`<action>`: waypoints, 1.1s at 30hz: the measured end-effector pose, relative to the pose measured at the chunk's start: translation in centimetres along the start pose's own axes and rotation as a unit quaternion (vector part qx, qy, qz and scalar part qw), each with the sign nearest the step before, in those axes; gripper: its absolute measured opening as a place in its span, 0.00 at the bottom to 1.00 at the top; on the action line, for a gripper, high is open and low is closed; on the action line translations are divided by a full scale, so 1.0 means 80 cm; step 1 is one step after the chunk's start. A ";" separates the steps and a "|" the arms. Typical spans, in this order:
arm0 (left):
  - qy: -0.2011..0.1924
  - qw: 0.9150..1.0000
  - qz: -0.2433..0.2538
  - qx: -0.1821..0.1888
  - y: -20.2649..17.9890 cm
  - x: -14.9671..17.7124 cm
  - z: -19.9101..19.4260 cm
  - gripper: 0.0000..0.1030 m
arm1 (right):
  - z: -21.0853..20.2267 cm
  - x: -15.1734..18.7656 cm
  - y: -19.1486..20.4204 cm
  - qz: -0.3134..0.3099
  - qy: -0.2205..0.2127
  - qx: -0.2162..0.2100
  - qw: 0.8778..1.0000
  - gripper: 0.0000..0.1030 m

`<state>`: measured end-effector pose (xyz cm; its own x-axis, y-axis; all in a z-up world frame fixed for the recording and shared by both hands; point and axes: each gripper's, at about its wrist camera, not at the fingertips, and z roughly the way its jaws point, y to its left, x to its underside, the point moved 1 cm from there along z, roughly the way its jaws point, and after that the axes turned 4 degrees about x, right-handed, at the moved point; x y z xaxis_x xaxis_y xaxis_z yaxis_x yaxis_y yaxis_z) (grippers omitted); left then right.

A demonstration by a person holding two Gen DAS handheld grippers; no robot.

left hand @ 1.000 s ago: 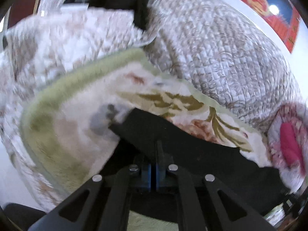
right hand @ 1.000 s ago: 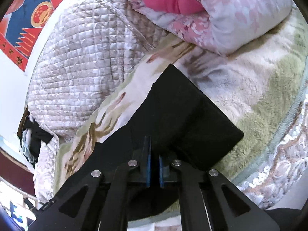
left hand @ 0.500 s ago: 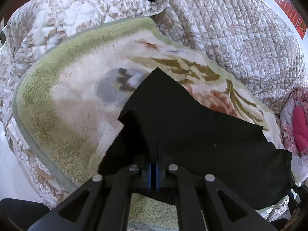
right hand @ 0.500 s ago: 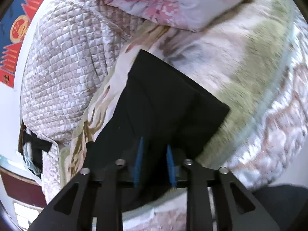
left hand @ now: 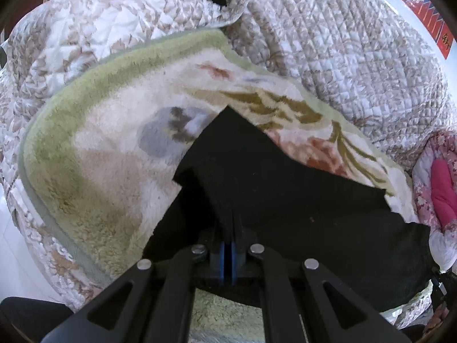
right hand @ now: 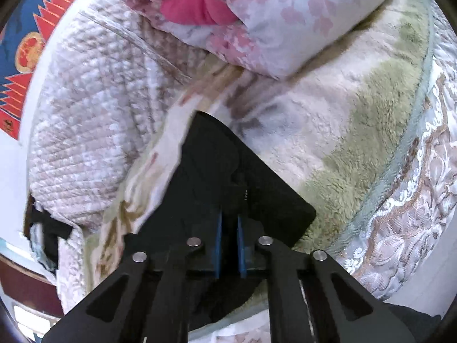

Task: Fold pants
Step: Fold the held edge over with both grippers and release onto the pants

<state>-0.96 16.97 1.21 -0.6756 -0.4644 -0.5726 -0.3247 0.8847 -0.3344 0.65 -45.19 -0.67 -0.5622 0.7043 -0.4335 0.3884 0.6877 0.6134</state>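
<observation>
Black pants (left hand: 285,188) lie spread across a fleece blanket (left hand: 100,148) on the bed, with one corner pointing away from me. My left gripper (left hand: 228,245) is shut on a pinched ridge of the black cloth near the front edge. In the right wrist view the pants (right hand: 217,165) show as a flat, folded black panel with a squared corner at the right. My right gripper (right hand: 228,228) sits over its near edge with the jaws closing; a narrow gap is left and the black cloth lies between the blue pads.
A quilted beige cover (left hand: 342,43) is heaped behind the blanket. Pink floral bedding (right hand: 285,14) with a bright pink piece lies at the far end. The bed's edge, trimmed in lace (right hand: 414,200), drops off at the right. A dark garment (right hand: 45,228) hangs at the left.
The left gripper sank slightly and the pants now lie flatter on the blanket. The right gripper's jaws opened half a second ago and have closed again on the cloth, with the wrist rolled.
</observation>
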 end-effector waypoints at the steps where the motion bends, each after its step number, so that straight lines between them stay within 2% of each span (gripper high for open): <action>1: -0.010 1.000 -0.001 0.006 0.000 -0.002 -0.010 0.04 | -0.010 0.000 0.003 -0.005 -0.010 -0.004 1.000 0.07; 3: -0.022 1.000 0.003 0.008 -0.001 -0.003 -0.022 0.04 | -0.029 -0.002 0.007 -0.016 -0.026 -0.003 1.000 0.07; 4: -0.020 1.000 0.010 0.002 -0.002 -0.002 -0.021 0.04 | -0.030 -0.004 0.005 -0.023 -0.029 0.015 0.999 0.07; 7: 0.022 1.000 0.008 -0.017 0.001 0.009 0.003 0.04 | -0.007 -0.002 -0.020 0.011 0.014 0.048 0.999 0.07; 10: 0.032 0.999 0.008 -0.020 0.003 0.014 0.009 0.05 | -0.007 0.001 -0.020 0.012 0.016 0.061 0.998 0.10; 11: 0.027 0.999 0.012 -0.023 0.002 0.013 0.005 0.08 | -0.010 0.001 -0.018 0.009 0.013 0.069 0.998 0.11; 13: 0.011 0.999 0.015 -0.050 0.004 0.009 -0.005 0.09 | -0.018 0.002 -0.020 0.010 0.003 0.080 0.997 0.21; 15: -0.012 0.997 0.003 -0.077 0.011 0.003 -0.020 0.09 | -0.040 0.000 -0.026 0.019 -0.034 0.110 0.993 0.24; 17: -0.039 0.995 -0.003 -0.095 0.016 -0.004 -0.036 0.09 | -0.059 -0.002 -0.021 0.014 -0.072 0.107 0.992 0.24; 19: -0.066 0.994 0.006 -0.090 0.008 -0.011 -0.048 0.09 | -0.065 0.000 0.006 -0.032 -0.091 0.080 0.992 0.24; 21: -0.067 0.996 0.022 -0.055 -0.010 -0.017 -0.045 0.09 | -0.049 0.007 0.035 -0.085 -0.068 0.046 0.993 0.24; 23: -0.042 0.998 0.039 -0.004 -0.036 -0.021 -0.027 0.12 | -0.015 0.020 0.067 -0.143 -0.024 0.019 0.989 0.24; 24: -0.025 0.998 0.056 0.022 -0.051 -0.023 -0.013 0.14 | 0.006 0.025 0.079 -0.166 -0.002 0.018 0.986 0.24; 27: 0.018 0.993 0.102 0.053 -0.086 -0.030 0.031 0.20 | 0.067 0.028 0.095 -0.206 0.063 0.041 0.976 0.24; 29: 0.046 0.989 0.124 0.059 -0.098 -0.035 0.060 0.21 | 0.098 0.026 0.099 -0.224 0.099 0.065 0.967 0.24; 31: 0.069 0.984 0.156 0.057 -0.102 -0.043 0.093 0.22 | 0.112 0.021 0.106 -0.234 0.107 0.061 0.964 0.24; 33: 0.062 0.985 0.159 -0.005 -0.093 -0.052 0.115 0.22 | 0.111 0.009 0.111 -0.235 0.070 0.069 0.967 0.24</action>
<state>10.36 11.95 -0.77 -0.8201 -0.1549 -0.5508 -0.0887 0.9854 -0.1450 10.18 -37.01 -1.38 -0.7905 0.2844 -0.5424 0.1551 0.9497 0.2719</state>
